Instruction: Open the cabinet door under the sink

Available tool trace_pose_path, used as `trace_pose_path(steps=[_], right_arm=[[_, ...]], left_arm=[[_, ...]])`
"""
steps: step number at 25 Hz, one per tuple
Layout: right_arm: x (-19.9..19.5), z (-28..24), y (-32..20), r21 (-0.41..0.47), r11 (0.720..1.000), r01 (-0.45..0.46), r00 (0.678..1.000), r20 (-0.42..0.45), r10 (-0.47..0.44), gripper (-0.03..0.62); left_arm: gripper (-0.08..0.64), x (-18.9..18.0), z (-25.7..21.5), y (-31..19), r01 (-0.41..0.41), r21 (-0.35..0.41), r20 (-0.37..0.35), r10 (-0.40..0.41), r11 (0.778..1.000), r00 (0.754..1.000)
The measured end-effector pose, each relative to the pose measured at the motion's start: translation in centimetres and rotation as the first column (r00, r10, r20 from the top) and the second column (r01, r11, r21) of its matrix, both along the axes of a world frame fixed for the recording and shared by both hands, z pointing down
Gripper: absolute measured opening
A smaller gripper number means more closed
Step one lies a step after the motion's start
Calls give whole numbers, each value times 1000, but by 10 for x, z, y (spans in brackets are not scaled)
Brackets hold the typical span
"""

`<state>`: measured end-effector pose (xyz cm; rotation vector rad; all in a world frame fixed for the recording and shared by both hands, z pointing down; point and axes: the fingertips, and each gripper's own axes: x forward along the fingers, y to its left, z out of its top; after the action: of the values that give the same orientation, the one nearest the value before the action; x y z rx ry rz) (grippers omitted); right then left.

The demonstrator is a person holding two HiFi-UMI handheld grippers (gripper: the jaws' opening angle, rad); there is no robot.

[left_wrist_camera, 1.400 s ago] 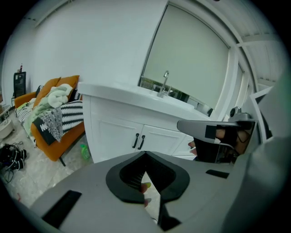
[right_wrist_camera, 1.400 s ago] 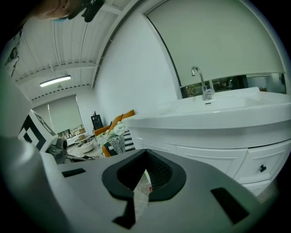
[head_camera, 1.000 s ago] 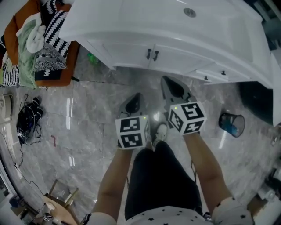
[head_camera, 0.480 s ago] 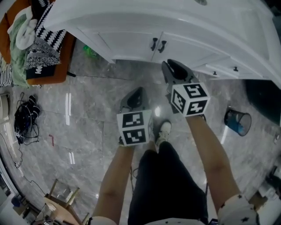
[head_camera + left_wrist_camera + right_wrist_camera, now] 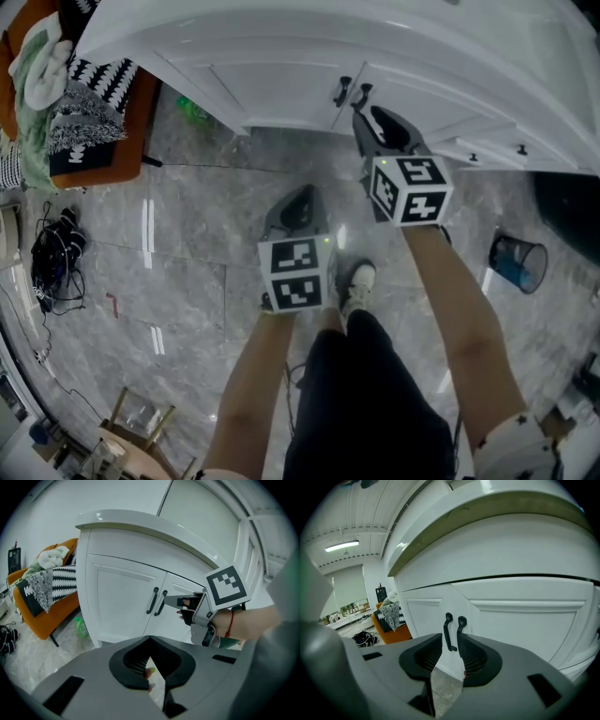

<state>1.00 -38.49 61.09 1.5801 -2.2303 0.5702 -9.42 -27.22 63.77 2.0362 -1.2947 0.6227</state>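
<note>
The white sink cabinet [image 5: 281, 75] has two doors with black handles side by side, the left handle [image 5: 342, 91] and the right handle [image 5: 362, 94]. My right gripper [image 5: 367, 114] points at them from just below, with its tips just short of the pair. In the right gripper view its jaws [image 5: 450, 640] are opening, and the handles [image 5: 448, 631] stand right ahead of the gap with nothing pressed between the pads. My left gripper [image 5: 300, 197] hangs lower and further back over the floor, shut and empty. The left gripper view shows both handles [image 5: 153, 600] and the right gripper [image 5: 171, 601] beside them.
An orange chair [image 5: 112, 164] heaped with clothes stands left of the cabinet. A green bottle [image 5: 195, 114] lies on the floor by the cabinet's side. A dark waste bin [image 5: 518, 262] stands to the right, and cables [image 5: 52, 248] lie at far left. Small drawer knobs [image 5: 518, 150] sit to the right of the doors.
Both grippers have moved toward the cabinet. The right one has come from over the floor right up to the door handles. The left one trails behind it.
</note>
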Motion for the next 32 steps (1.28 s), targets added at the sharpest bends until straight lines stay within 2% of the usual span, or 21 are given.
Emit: trace_pose_path(steps=[11, 17, 20, 26, 32], right_arm=[[-2, 26, -29, -9, 999, 42, 997, -65, -42, 106], [0, 28, -36, 2, 1000, 31, 998, -48, -31, 101], [3, 29, -37, 4, 999, 46, 998, -43, -46, 57], [1, 28, -36, -6, 993, 115, 991, -65, -115, 51], [0, 29, -26, -10, 994, 111, 992, -60, -111, 49]], left_arm=[[3, -4, 21, -7, 0, -23, 5, 0, 1000, 1000], [3, -10, 25, -12, 8, -29, 10, -8, 1000, 1000], [3, -10, 27, -15, 14, -32, 10, -13, 999, 1000], [3, -8, 29, -16, 16, -39, 8, -16, 999, 1000], [3, -1, 30, -14, 12, -45, 0, -12, 999, 1000]])
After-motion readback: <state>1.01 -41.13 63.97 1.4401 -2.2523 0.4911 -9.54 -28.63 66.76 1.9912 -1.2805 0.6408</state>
